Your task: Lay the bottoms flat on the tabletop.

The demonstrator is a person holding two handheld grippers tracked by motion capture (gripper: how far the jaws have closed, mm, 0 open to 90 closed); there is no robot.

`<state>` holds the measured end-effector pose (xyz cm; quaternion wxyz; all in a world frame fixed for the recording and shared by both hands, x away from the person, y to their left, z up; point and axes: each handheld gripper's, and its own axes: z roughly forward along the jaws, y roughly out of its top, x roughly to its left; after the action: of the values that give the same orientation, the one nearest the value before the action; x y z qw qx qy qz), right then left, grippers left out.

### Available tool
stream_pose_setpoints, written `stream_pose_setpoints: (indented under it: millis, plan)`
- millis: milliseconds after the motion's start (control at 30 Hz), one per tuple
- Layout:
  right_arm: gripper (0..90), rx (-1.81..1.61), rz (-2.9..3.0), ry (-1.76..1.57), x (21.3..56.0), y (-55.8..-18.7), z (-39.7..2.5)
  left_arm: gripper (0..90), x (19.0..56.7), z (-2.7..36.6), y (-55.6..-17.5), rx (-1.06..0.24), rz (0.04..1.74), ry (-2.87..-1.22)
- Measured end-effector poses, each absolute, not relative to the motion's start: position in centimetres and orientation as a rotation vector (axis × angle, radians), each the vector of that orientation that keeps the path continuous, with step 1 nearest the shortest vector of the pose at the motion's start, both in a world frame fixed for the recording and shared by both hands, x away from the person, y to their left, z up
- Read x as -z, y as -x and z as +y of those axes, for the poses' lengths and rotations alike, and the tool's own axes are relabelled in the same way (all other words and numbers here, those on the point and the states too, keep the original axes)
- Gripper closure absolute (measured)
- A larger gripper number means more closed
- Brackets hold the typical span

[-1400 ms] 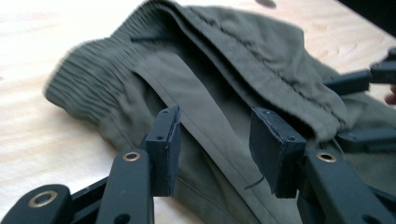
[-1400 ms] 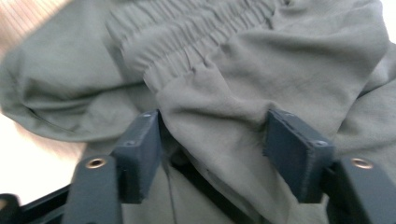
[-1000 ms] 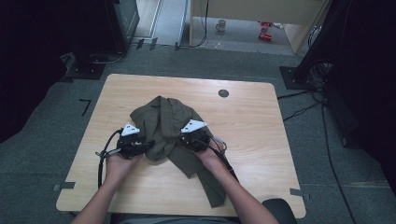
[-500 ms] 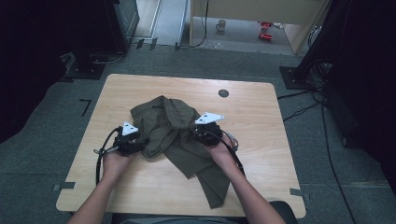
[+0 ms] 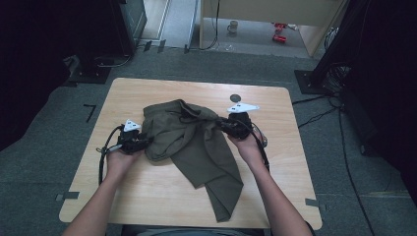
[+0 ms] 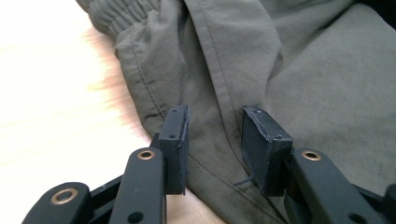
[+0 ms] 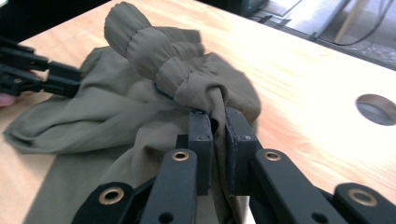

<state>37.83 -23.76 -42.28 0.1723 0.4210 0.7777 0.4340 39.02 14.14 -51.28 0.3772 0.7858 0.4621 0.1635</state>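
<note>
Right gripper (image 7: 218,116) clamped on a bunched fold of the olive-green trousers (image 5: 196,142), just below the elastic waistband (image 7: 149,51), jaws nearly together with cloth pinched between. Left gripper (image 6: 215,140) gaped wide, jaws astride a stitched seam (image 6: 219,88) at the trousers' edge, resting on cloth without pinching. Trousers heaped mid wooden table (image 5: 147,196), one leg trailing toward the near edge. Round hole (image 5: 235,98) just beyond the trousers. Garment's far side folded under, hard to make out.
</note>
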Motion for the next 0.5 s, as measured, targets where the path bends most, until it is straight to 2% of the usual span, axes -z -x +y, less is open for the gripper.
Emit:
stream_pose_setpoints:
  millis: [367,500]
  plan:
    - [82.0,-1.212,2.118,-1.324,42.5,-41.5,-28.2,63.2,51.3,14.0,-40.8,-0.408,1.166,-2.013]
    - [81.2,-1.178,2.106,-1.316,43.2,-43.1,-29.2,63.3,51.3,14.3,-41.6,-0.356,1.160,-2.000]
